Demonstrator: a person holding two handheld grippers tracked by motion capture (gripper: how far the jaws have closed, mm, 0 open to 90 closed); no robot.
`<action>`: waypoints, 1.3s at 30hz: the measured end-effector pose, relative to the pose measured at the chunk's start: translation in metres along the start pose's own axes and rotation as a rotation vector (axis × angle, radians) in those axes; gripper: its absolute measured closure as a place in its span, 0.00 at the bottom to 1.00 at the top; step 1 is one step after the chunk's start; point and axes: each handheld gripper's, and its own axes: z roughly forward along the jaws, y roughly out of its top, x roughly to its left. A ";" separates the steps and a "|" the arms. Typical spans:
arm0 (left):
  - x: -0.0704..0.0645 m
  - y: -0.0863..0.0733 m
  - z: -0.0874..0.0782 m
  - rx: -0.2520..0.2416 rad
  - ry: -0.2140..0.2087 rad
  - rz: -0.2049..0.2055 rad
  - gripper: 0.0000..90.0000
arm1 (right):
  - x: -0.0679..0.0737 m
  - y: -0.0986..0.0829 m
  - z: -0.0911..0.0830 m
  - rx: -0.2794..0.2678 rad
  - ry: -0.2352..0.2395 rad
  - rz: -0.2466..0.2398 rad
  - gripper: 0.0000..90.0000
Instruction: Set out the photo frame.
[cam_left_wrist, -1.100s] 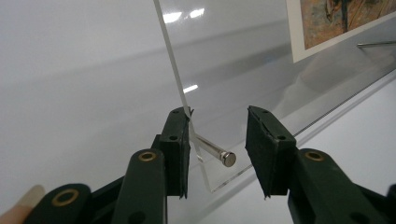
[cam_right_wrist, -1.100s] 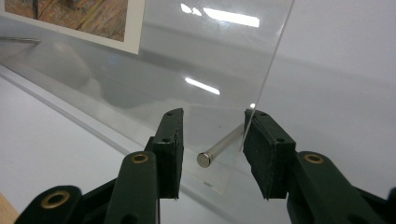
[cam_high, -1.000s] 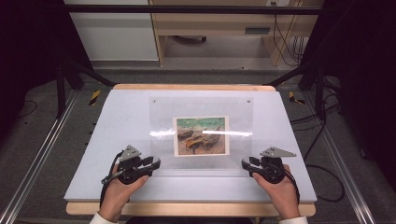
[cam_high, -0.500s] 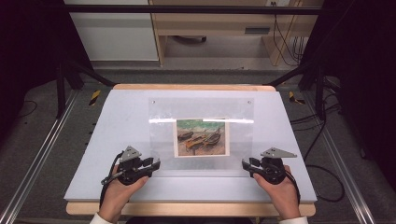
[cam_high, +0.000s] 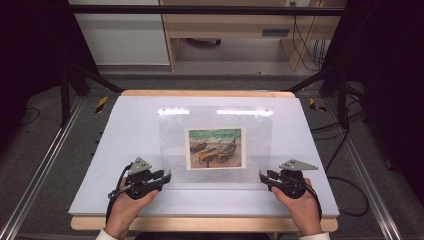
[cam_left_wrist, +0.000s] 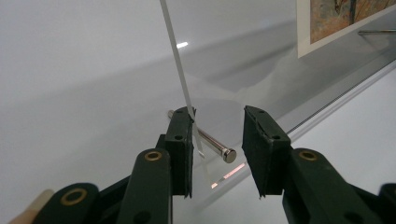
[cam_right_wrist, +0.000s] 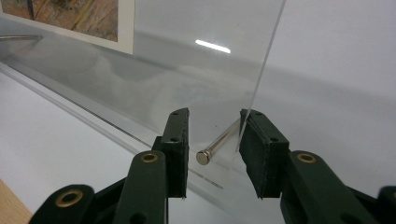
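A clear acrylic sheet holding a small painting of boats rests on the white table, slanting up from its near edge. My left gripper is at the sheet's near left corner and my right gripper at its near right corner. In the left gripper view the gripper is open, with a metal pin between the jaws and the sheet's edge against the left jaw. In the right gripper view the gripper is open around a second pin.
The white table has a wooden front edge, and metal rails run along both sides. A wooden desk and cables lie beyond the table, with dark curtains left and right.
The bright glare has climbed from the middle of the painting to the sheet's top edge, and the painting now looks squarer. Both hands have hardly moved.
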 end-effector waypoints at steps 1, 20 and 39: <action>0.000 0.000 0.000 0.000 0.000 0.001 0.70 | 0.000 0.000 0.000 0.000 0.000 -0.001 0.70; -0.001 -0.004 -0.001 0.013 0.001 0.020 0.71 | 0.002 -0.005 0.000 0.000 -0.008 -0.012 0.70; -0.003 -0.007 -0.001 0.042 -0.005 0.038 0.72 | 0.005 -0.009 0.000 0.014 -0.008 -0.016 0.69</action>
